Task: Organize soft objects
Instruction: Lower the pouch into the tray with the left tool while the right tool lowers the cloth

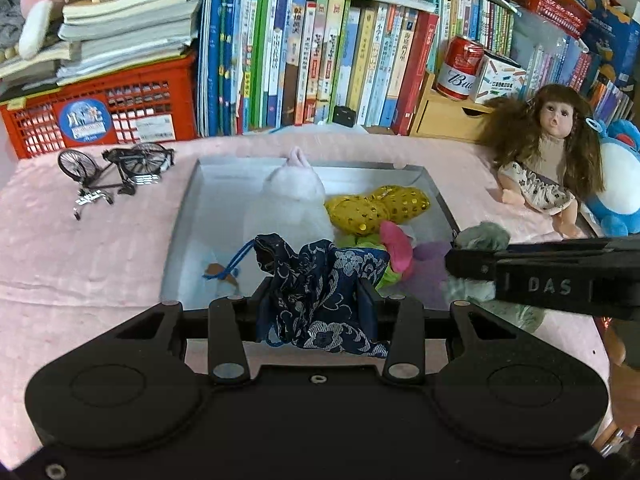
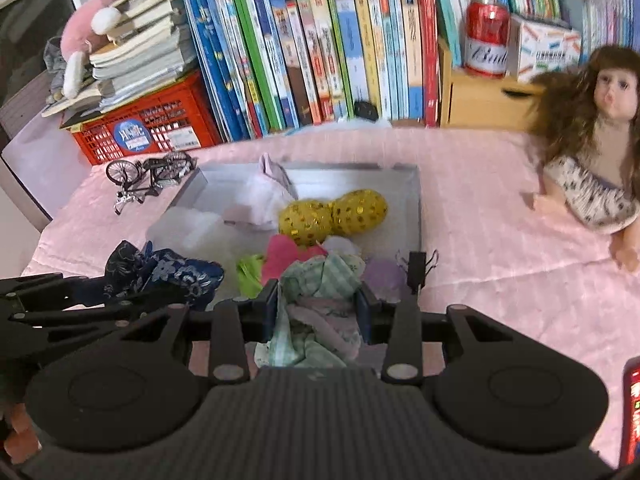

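Observation:
A grey tray on the pink cloth holds a white plush, a yellow sequin bow and a pink-and-green soft toy. My left gripper is shut on a navy floral drawstring pouch over the tray's near edge. My right gripper is shut on a pale green checked cloth at the tray's near right; it shows from the side in the left wrist view. The tray, bow and pouch also show in the right wrist view.
A doll and blue plush sit right of the tray. A model bicycle and red crate are at the left. Books, a red can and wooden drawer box line the back.

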Available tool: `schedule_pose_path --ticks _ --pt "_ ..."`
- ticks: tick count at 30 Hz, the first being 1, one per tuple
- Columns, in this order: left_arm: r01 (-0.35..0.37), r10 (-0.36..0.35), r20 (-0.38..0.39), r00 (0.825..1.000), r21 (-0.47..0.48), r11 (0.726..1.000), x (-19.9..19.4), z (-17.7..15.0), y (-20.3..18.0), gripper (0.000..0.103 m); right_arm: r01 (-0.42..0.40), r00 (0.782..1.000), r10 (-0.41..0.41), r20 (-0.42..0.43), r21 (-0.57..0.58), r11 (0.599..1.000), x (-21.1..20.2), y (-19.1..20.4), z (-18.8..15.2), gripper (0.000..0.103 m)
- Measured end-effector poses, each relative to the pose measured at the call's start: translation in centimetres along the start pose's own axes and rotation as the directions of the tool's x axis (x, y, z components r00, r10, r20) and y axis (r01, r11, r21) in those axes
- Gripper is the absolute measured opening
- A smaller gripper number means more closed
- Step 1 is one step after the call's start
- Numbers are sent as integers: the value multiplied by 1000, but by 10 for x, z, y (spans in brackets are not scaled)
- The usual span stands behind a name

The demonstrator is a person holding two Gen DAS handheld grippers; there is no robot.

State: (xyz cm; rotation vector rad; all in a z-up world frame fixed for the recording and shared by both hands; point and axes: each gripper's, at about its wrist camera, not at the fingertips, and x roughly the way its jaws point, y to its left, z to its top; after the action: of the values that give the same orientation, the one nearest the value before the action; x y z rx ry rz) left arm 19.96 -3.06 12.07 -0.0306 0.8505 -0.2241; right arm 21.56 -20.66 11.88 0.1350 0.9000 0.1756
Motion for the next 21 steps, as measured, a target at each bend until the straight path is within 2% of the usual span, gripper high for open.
schedule_pose_path --ticks 7,13,21 --pt "-24 24 0 1000 -2 1000 20 13 -2 40 -31 999 34 -41 81 996 29 -9 7 44" --pt "-63 63 33 997 -8 998 36 30 2 40 -58 998 59 -6 139 989 43 -19 18 44" --pt "-66 66 14 998 -43 997 59 48 8 40 -109 994 106 28 155 982 56 -20 35 44"
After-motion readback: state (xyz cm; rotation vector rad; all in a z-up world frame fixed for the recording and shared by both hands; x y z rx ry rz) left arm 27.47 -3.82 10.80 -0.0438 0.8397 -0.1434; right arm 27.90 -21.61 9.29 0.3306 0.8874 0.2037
